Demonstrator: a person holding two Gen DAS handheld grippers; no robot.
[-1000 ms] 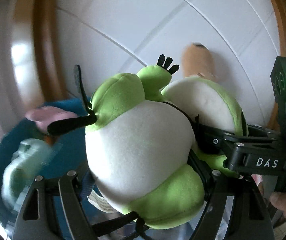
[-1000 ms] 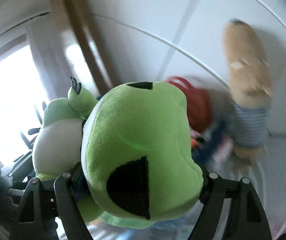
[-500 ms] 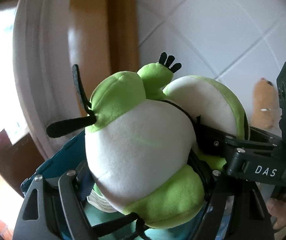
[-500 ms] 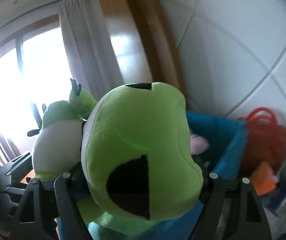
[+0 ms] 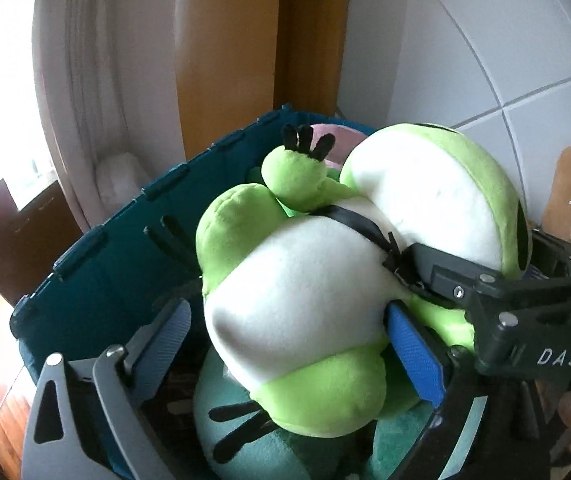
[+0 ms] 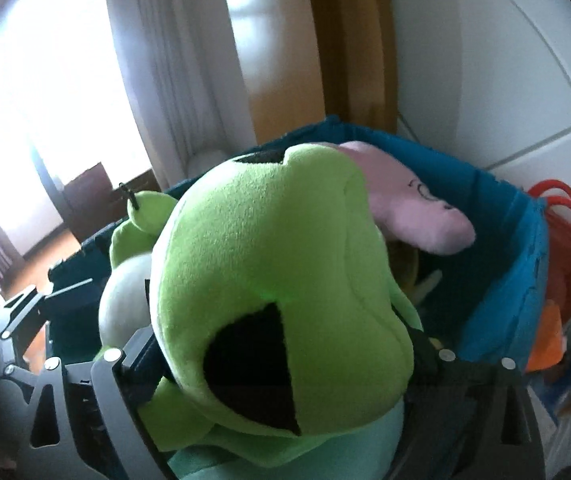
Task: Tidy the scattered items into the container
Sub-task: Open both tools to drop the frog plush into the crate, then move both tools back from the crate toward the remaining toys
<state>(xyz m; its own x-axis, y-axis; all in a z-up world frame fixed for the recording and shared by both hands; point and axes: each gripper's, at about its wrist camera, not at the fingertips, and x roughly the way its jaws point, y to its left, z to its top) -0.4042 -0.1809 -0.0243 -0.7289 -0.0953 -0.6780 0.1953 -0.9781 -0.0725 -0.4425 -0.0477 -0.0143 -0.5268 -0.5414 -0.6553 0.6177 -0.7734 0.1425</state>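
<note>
The frog (image 5: 305,292) hangs over the blue bin (image 5: 97,264), its body above a mint plush (image 5: 309,444) already inside. The left hand-held gripper (image 5: 285,344) stands wide: its left pad (image 5: 165,336) is clear of the frog's belly, while the right pad (image 5: 413,356) still touches its side. The right hand-held gripper (image 6: 285,364) is clamped on the frog's head.

The risk, as I judge it, is an uneven drop. With only the head held, the body may swing and the frog could come to rest on the mint plush and the pink plush (image 6: 413,204), riding high on the pile or tipping over the rim. The black strap (image 5: 357,224) lies by the right gripper's finger and might snag when it lets go.

The left view shows the open pads and the bin's near wall. Only the right view shows the far corner, the free space under the pink plush, and a red net bag (image 6: 565,232) just outside the bin.
</note>
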